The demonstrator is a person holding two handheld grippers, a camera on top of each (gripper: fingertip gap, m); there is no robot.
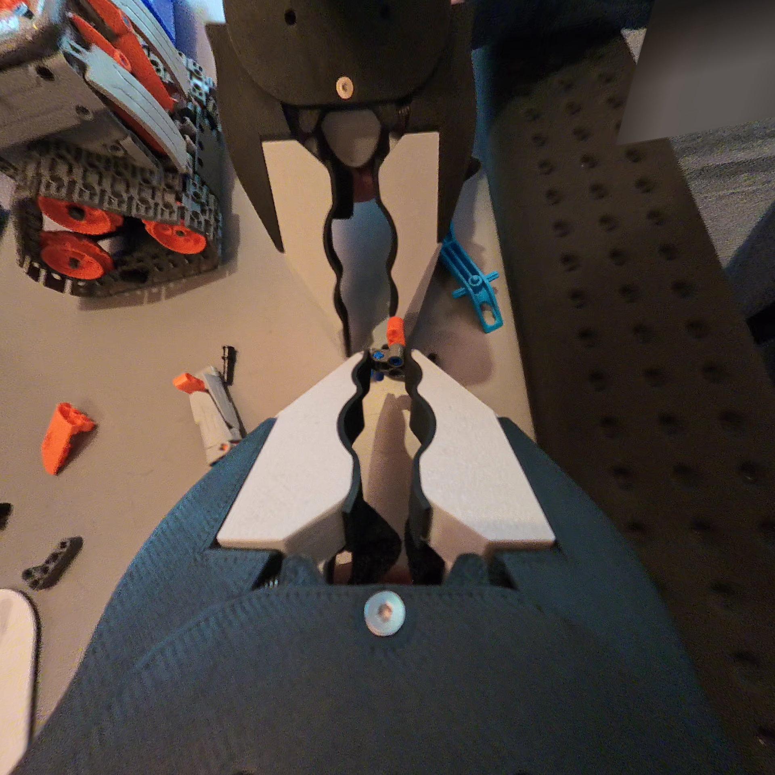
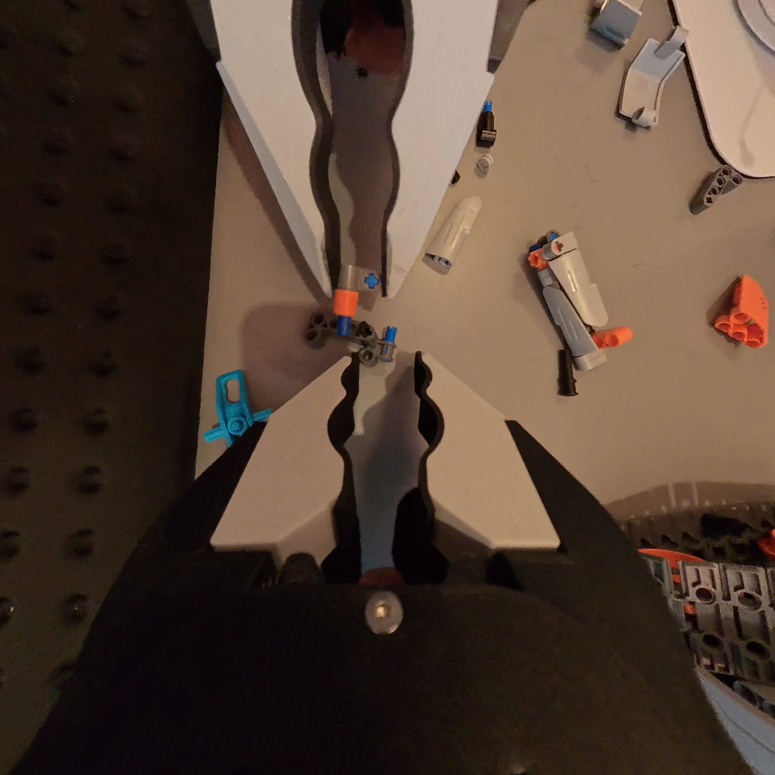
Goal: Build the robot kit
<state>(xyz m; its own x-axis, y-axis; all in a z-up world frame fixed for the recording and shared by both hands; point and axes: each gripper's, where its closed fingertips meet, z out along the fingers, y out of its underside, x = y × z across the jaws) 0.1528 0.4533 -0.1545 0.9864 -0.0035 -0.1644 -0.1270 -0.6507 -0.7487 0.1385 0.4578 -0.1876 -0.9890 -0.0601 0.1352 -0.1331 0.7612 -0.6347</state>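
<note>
Facing tip to tip, a small grey-and-orange connector assembly (image 1: 388,360) is pinched by the left gripper (image 1: 388,356); the right gripper (image 2: 383,356) is parted slightly, its contact with a dark grey pin cluster (image 2: 360,337) unclear.

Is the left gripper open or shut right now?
Shut: the left gripper pinches a small grey connector with a blue cross pin and an orange sleeve.

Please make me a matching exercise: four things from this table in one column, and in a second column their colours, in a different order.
Things:
1. wedge block
2. slotted curved beam
3. studded mat
4. bullet-shaped shell

Colours:
A. sky blue
B. nearly black
C. orange
D. pale grey

Pairs: 1-C, 2-A, 3-B, 4-D
</note>
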